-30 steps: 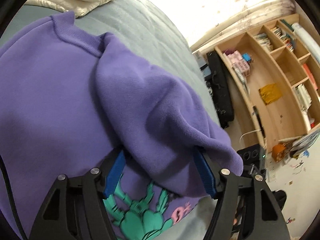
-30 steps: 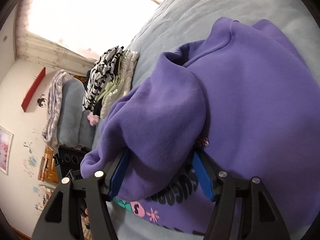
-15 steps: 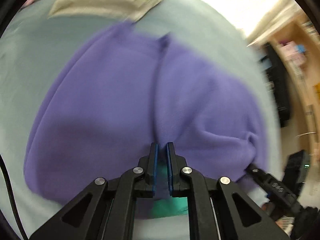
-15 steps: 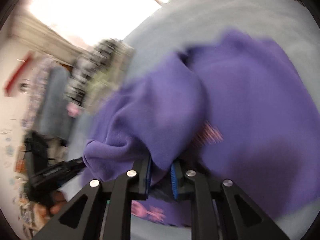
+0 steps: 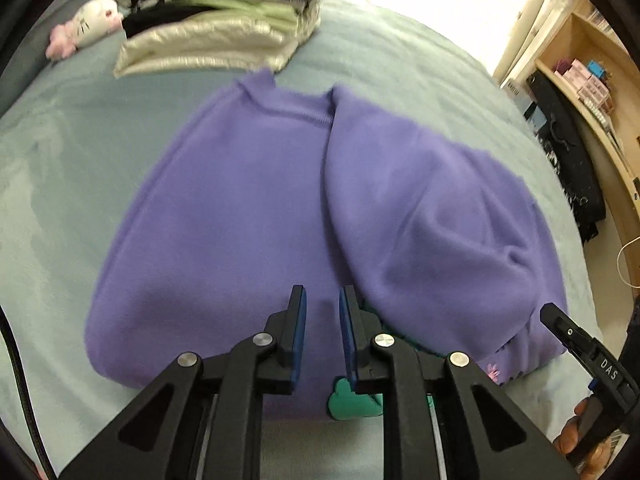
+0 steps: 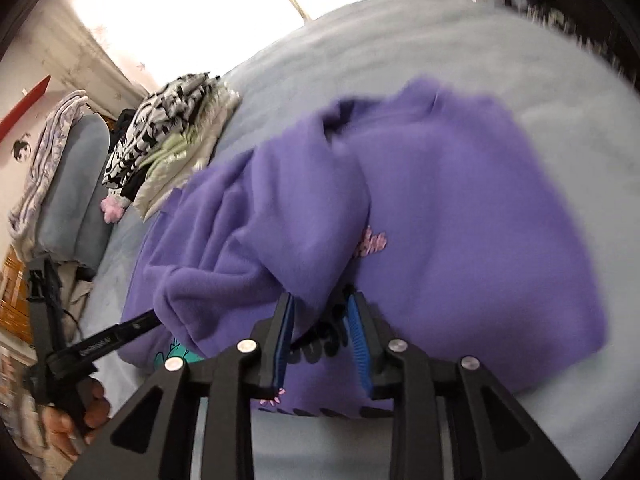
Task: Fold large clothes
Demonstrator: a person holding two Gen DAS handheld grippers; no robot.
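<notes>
A purple sweatshirt (image 5: 248,220) lies on the grey-blue bed (image 5: 60,152), both sleeves folded inward over its printed front; it also shows in the right wrist view (image 6: 460,220). My left gripper (image 5: 322,312) hovers over the sweatshirt's near edge, jaws slightly apart with nothing between them. My right gripper (image 6: 320,320) is over the near hem by the right-hand sleeve, jaws partly apart and empty. The right gripper's tip (image 5: 576,336) shows in the left wrist view, and the left gripper's tip (image 6: 116,336) in the right wrist view.
A stack of folded clothes (image 5: 216,20) and a white plush toy (image 5: 88,20) sit at the bed's far end. A wooden shelf unit (image 5: 592,72) and a black bag (image 5: 568,160) stand beyond the bed. A grey pillow (image 6: 68,200) lies left.
Both grippers let go of the sleeve folds, pulled back toward the near hem, closed almost fully, then opened slightly. The sleeves now lie on the sweatshirt.
</notes>
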